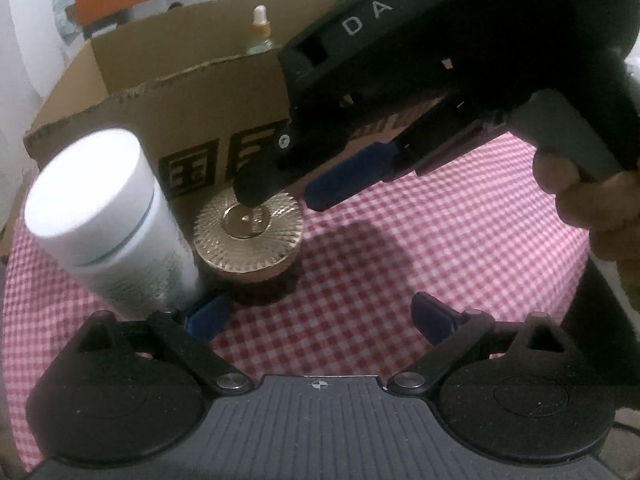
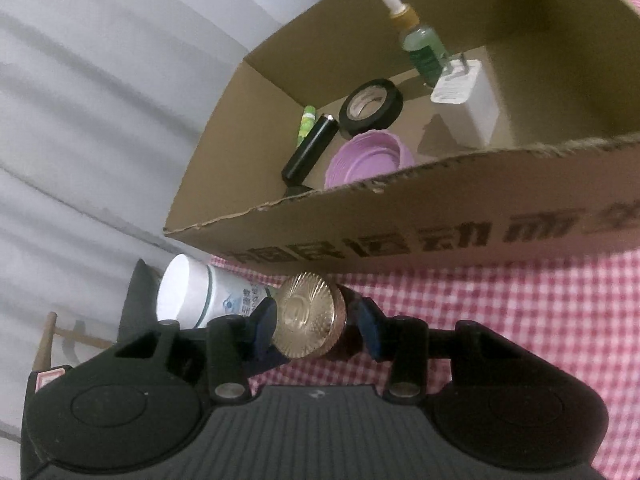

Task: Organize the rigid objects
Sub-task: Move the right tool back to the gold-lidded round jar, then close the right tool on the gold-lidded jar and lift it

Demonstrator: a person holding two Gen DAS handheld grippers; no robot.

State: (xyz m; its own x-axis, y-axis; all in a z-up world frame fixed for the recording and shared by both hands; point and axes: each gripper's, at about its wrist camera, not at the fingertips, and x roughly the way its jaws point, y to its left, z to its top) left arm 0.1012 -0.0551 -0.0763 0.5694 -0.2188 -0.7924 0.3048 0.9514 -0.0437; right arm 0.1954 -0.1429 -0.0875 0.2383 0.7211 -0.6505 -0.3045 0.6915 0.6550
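Six things already lie in the cardboard box, while the gold-lidded jar and white bottle wait outside on the checked cloth, the right gripper straddling the jar without a clear pinch, the left gripper spread empty.

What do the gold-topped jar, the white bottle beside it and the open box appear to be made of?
Gold-topped jar: the lid looks like metal or metallised plastic, glossy with fine radial ridges; the body below is dark, material unclear. White bottle: likely plastic, with a smooth matte cap and printed label. Open box: corrugated cardboard, brown and matte, with a ragged torn edge.
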